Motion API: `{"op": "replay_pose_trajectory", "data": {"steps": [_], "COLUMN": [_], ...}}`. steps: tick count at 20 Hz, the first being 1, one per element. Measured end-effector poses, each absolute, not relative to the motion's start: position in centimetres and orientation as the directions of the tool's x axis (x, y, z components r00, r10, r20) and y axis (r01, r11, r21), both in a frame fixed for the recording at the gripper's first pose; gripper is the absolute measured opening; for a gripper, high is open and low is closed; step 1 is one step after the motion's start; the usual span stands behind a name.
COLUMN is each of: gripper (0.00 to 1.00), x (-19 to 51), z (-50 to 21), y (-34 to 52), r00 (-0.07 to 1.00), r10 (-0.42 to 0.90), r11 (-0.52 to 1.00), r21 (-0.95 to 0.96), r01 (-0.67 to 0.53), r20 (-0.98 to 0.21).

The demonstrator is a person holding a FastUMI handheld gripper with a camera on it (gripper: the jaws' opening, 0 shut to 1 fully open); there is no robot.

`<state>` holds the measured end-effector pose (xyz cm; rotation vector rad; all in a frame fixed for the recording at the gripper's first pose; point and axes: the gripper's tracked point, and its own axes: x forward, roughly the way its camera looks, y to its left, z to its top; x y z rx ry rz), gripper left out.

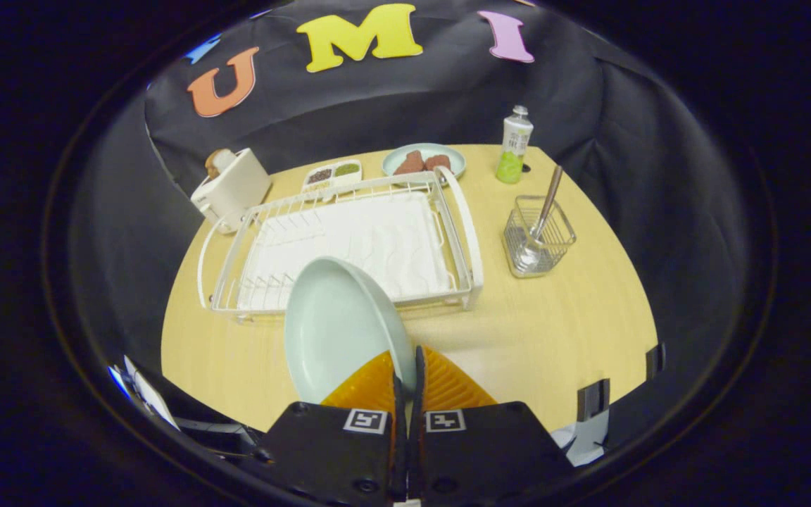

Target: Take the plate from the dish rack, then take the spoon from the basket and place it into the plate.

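- The gripper [406, 366] was seen clamped on the rim of the pale plate [338, 327], held tilted above the table [560, 338].
- The empty dish rack [349, 239] lay beyond; the spoon [545, 211] stood in the basket [539, 243].

A glazed, smooth plate [338, 327] is seen; the dish rack [349, 239] is coated wire, the basket [538, 236] bare metal mesh, the desk [539, 324] matt wood-grain.

Even, soft overhead light, sharp centre, faint shadows, strong fisheye bending outward.
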<state>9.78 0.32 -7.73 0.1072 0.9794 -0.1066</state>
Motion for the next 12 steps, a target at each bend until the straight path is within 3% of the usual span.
{"op": "replay_pose_trajectory", "data": {"steps": [12], "gripper": [0.09], "x": [8.4], "z": [-13.4], "y": [-2.4], "r00": [0.551], "r10": [-0.007], "r11": [0.985], "r21": [0.089], "r01": [0.148], "r20": [-0.835]}}
